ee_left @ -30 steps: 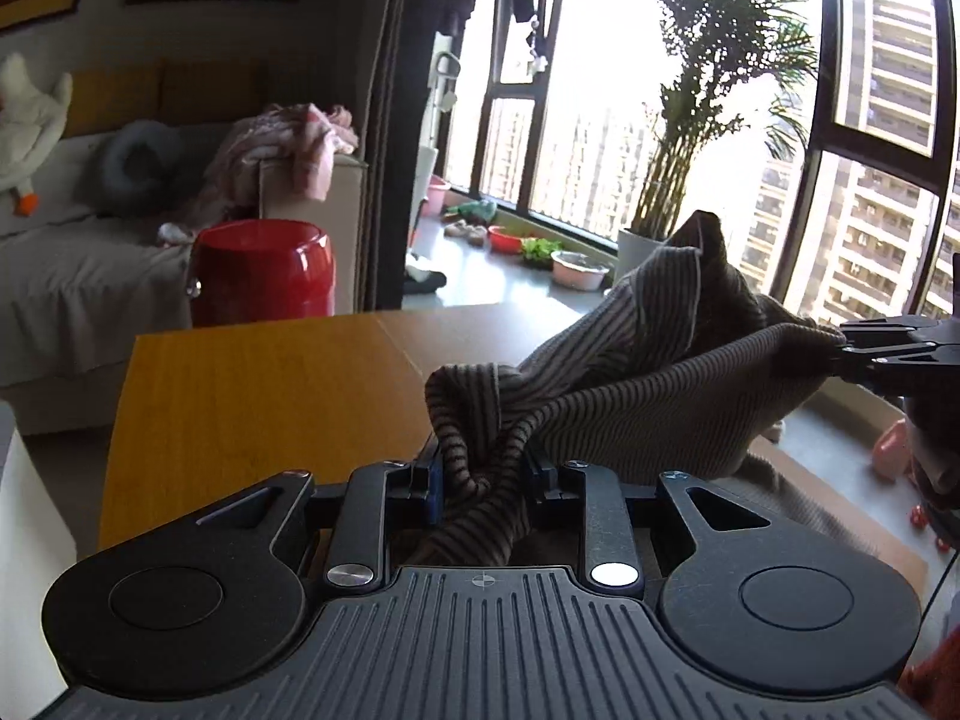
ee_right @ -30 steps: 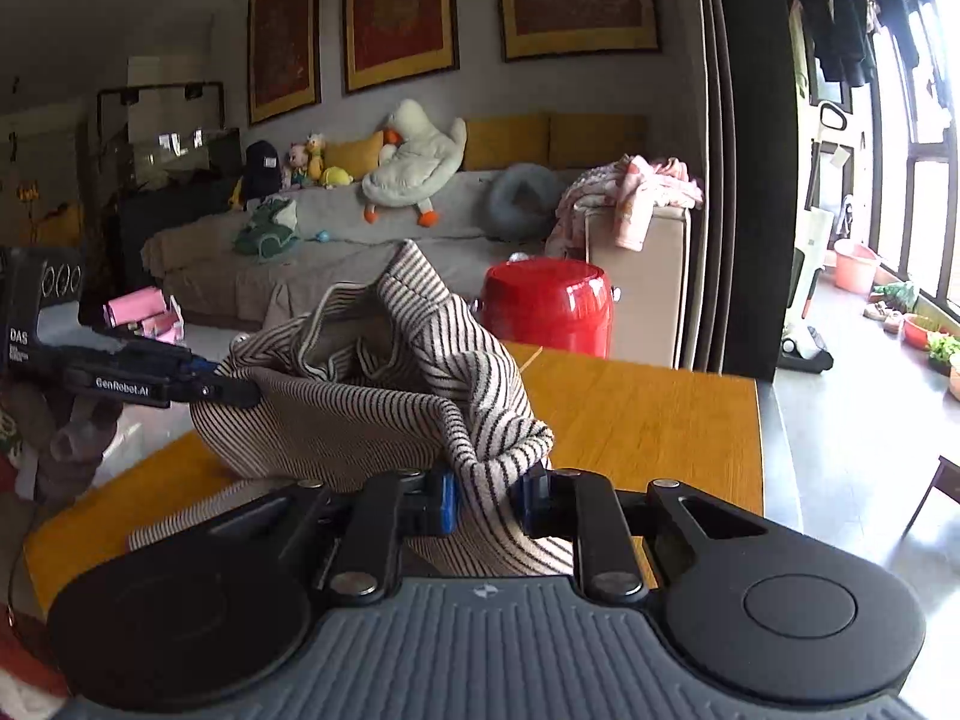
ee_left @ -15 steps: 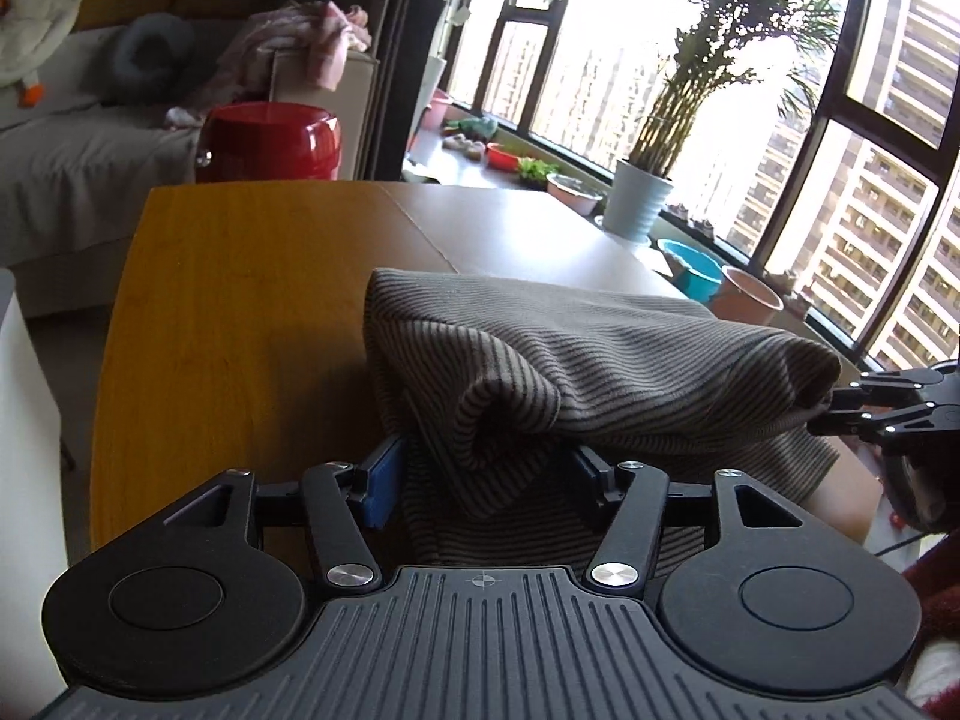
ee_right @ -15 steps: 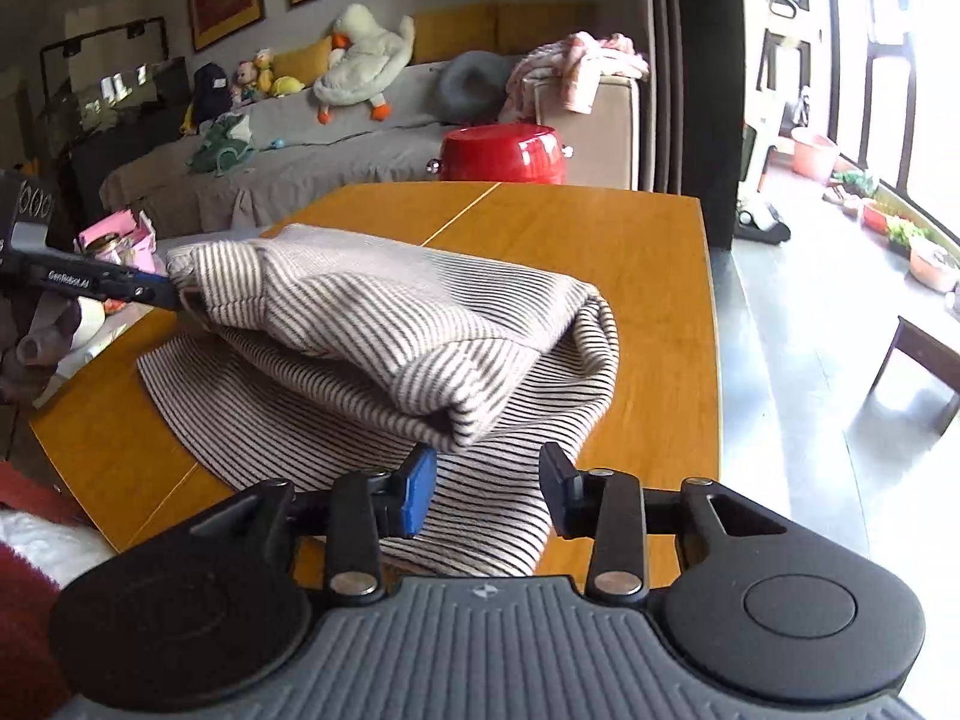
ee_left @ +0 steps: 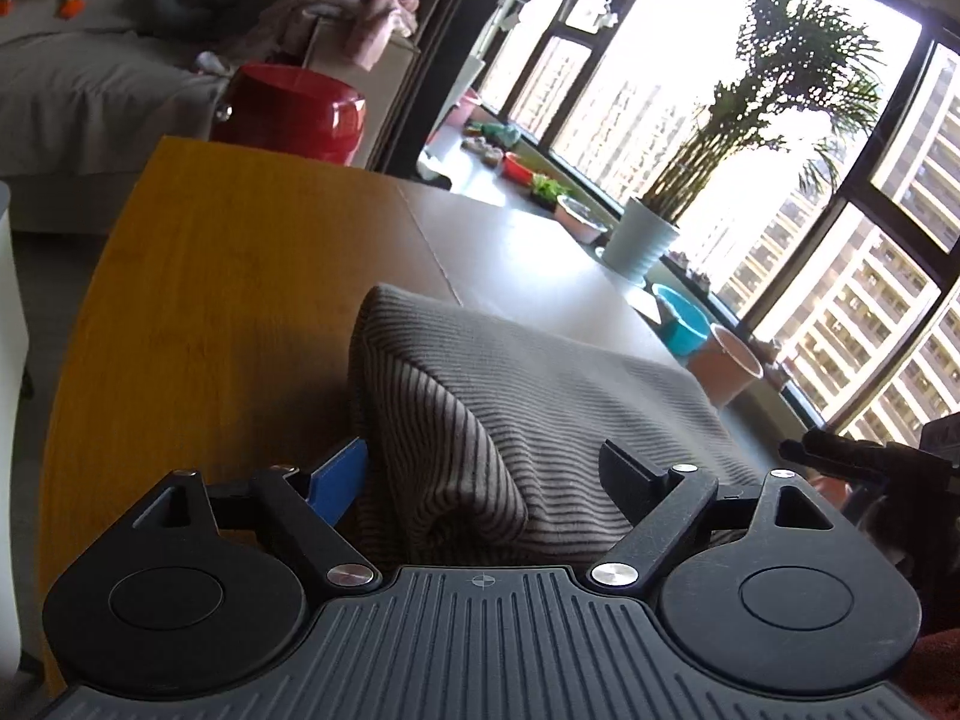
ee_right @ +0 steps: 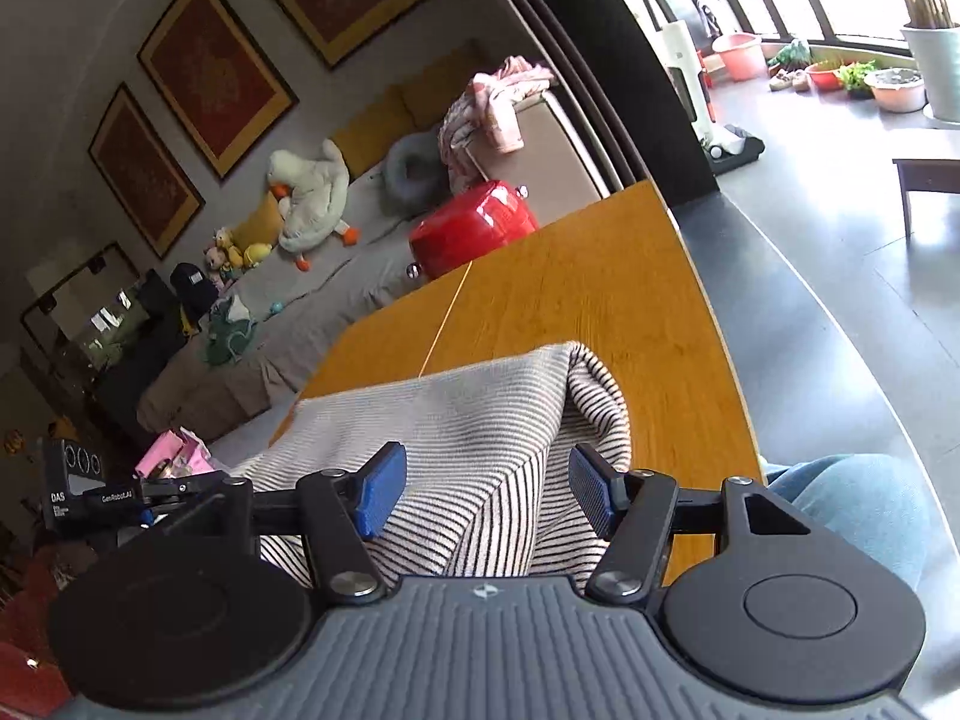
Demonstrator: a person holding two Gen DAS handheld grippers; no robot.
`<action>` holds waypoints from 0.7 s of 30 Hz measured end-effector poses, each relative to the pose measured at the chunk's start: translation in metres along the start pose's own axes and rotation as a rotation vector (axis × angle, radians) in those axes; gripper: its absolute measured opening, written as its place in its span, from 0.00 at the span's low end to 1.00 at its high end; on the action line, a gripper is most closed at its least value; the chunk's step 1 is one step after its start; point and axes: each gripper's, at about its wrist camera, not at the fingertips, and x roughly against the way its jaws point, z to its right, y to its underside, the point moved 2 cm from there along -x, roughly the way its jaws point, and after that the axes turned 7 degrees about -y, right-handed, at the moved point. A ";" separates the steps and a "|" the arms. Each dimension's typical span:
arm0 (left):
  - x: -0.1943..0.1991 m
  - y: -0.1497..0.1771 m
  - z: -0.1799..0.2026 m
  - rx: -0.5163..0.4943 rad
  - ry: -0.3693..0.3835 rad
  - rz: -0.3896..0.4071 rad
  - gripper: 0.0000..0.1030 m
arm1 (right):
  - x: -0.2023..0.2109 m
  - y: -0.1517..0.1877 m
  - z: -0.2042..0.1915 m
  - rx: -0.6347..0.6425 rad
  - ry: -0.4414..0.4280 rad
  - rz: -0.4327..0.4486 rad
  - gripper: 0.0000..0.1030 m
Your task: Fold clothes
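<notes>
Wooden table (ee_left: pixel 198 312): striped garment (ee_left: pixel 540 396) now laid flat on it, folded over, no longer held up. Left gripper (ee_left: pixel 483 471) & right gripper (ee_right: pixel 486 483) jaws just opened, spread, cloth between but unpinched. Fold judged released; smoothing prob. next.

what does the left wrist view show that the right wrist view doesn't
Only the left wrist view shows the tall windows, the high-rise blocks outside and the palm's fronds. Only the right wrist view shows the framed pictures, the plush duck on the sofa and a knee in jeans. Both show the striped garment folded on the wooden table, the red stool, and each gripper: left gripper, right gripper. Both jaws have just been opening and stand clear of the cloth between them.
</notes>
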 end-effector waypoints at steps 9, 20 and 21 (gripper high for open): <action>-0.012 0.000 0.030 -0.118 -0.014 0.012 0.43 | -0.041 0.001 -0.049 0.226 0.033 -0.064 0.17; -0.002 0.042 0.019 -0.141 -0.030 -0.009 0.55 | -0.017 0.034 -0.014 0.148 0.101 -0.089 0.25; -0.001 0.040 0.018 -0.144 -0.046 0.001 0.62 | -0.016 0.037 -0.012 0.139 0.099 -0.075 0.26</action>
